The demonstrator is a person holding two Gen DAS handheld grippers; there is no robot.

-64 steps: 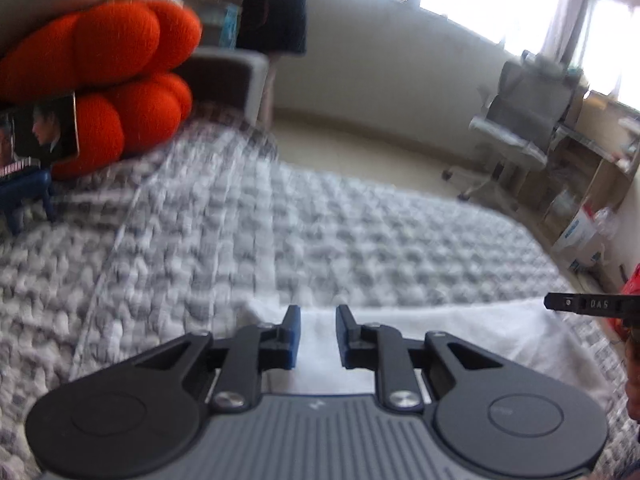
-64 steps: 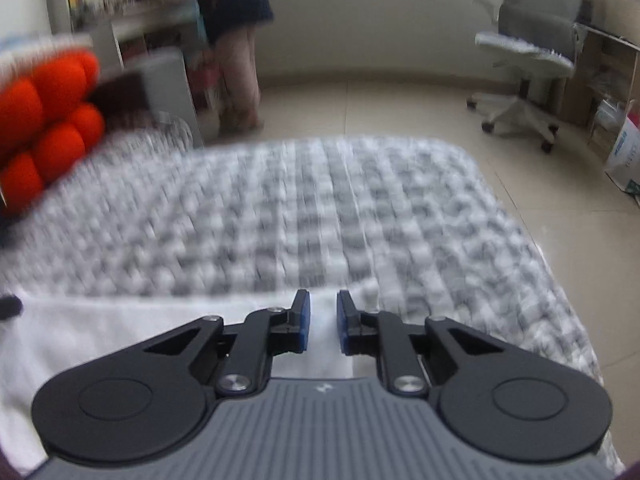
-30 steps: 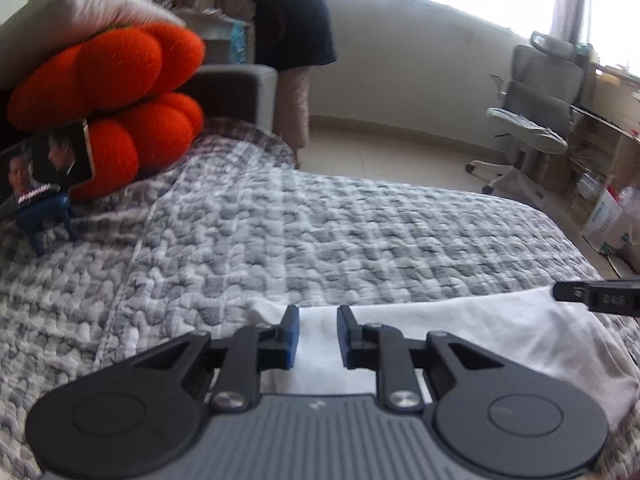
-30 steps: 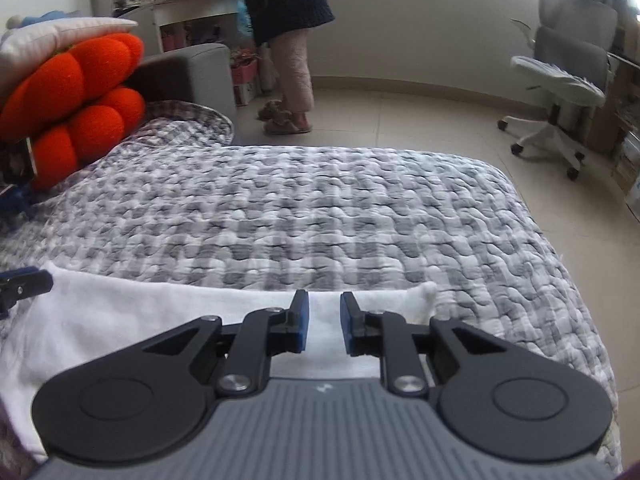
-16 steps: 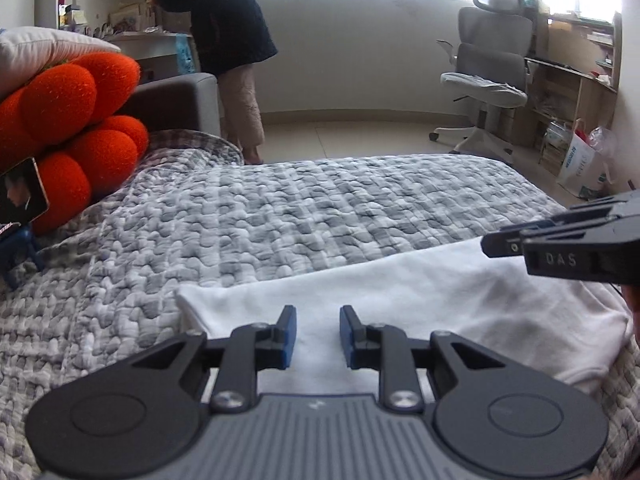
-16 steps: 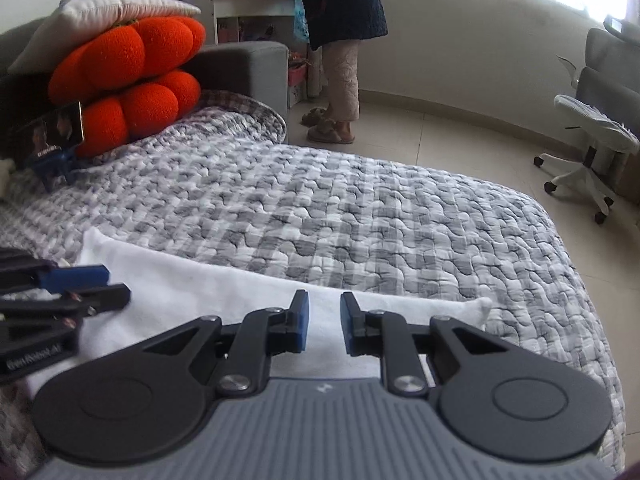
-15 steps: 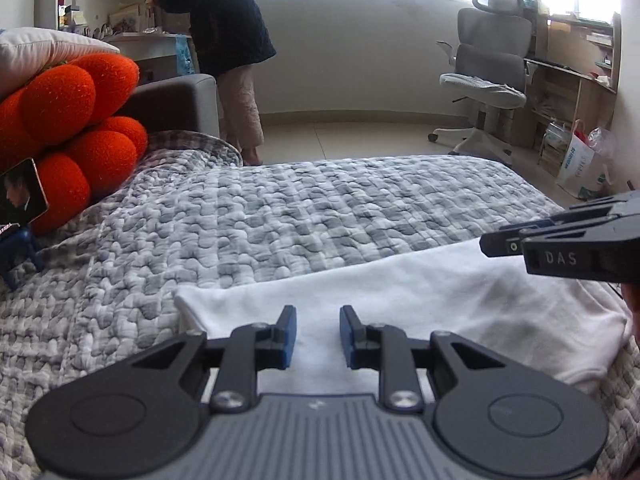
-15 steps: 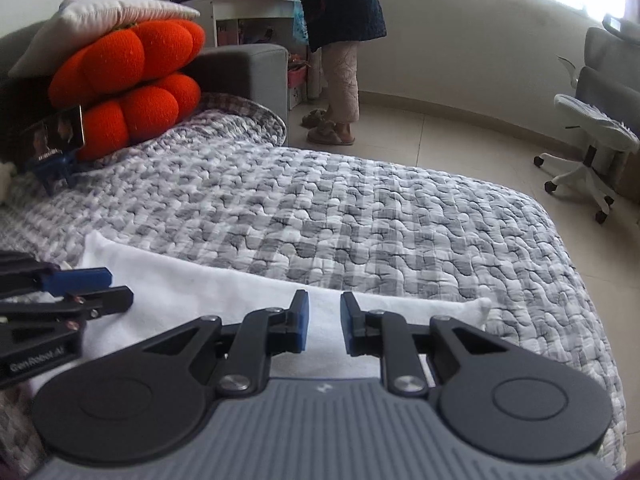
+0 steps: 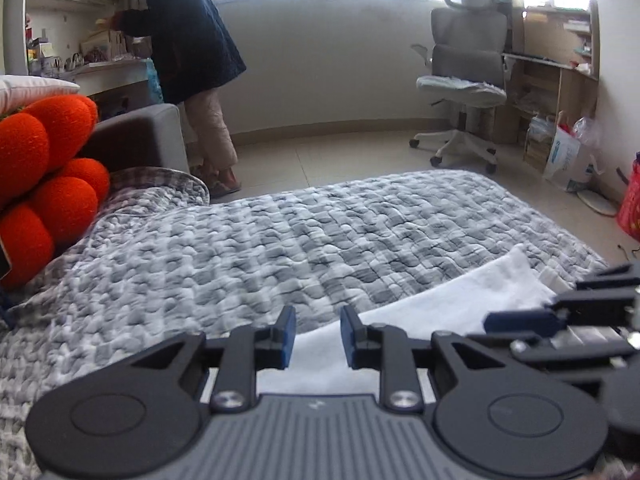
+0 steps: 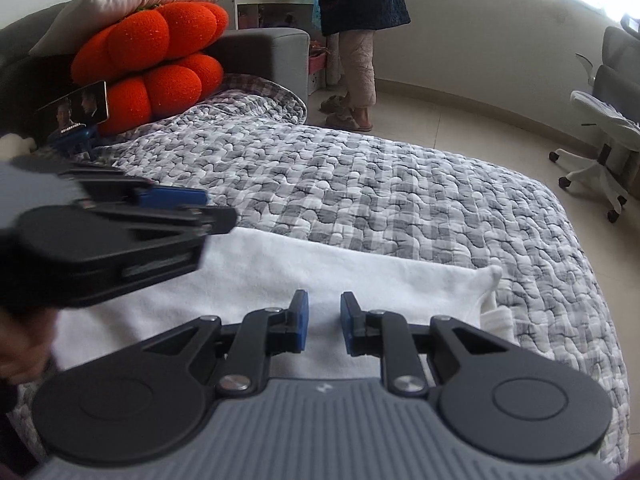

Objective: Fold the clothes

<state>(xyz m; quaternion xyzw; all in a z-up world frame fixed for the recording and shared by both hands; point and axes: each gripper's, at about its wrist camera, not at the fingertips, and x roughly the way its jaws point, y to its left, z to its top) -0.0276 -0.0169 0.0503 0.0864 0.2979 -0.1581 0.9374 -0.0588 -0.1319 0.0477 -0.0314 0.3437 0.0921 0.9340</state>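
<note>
Folding white garment [image 10: 360, 276] on quilt [image 10: 360, 192]: left gripper [image 9: 316, 334], right gripper [image 10: 324, 322] both slightly parted, holding nothing. Next probably pinch edge, fold over.

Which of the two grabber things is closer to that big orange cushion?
Left. The left gripper sits on the side of the white garment toward the orange cushion. The right gripper is over the garment's opposite end, farther away.
</note>
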